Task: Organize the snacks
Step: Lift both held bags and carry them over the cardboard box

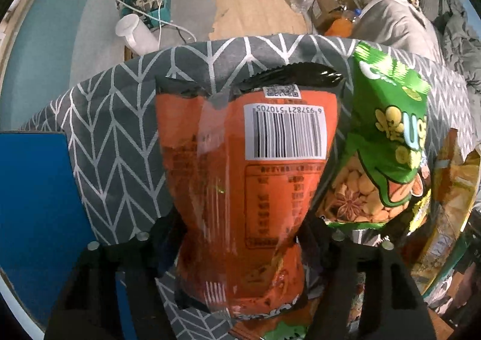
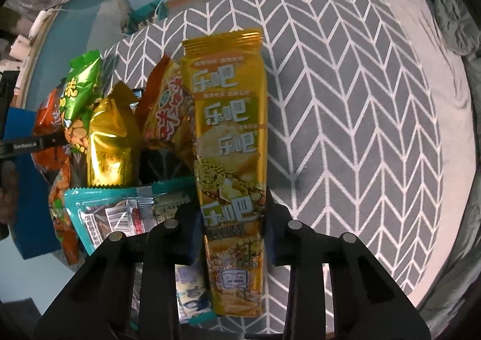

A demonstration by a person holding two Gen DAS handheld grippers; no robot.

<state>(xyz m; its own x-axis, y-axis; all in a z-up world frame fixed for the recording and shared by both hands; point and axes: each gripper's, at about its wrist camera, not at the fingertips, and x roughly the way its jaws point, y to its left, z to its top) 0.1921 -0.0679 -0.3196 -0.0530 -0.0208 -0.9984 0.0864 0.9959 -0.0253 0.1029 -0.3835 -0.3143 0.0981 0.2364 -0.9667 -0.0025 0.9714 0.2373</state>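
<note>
The left gripper was clamped on the lower part of an orange crinkled plastic snack bag with a white barcode label, its jaws pinching the pack into a waist. The bag's long axis ran straight ahead along the fingers, its black serrated top edge pointing away. Just to the right of it stood a green glossy peanut packet, touching or nearly touching the orange one, and beyond both lay the grey cloth with a white herringbone pattern that covered the table.

The right gripper was likewise closed on a long gold foil crisp packet, held near its lower third, long axis also in line with the fingers. To its left sat the cluster of other snacks: a teal flat sachet nearest, then a small gold foil pouch standing upright. To its right the cloth was bare.

In my judgement the next placement hinged on that: open space lay right of the gold packet, so the right hand was nearer to it.
</note>
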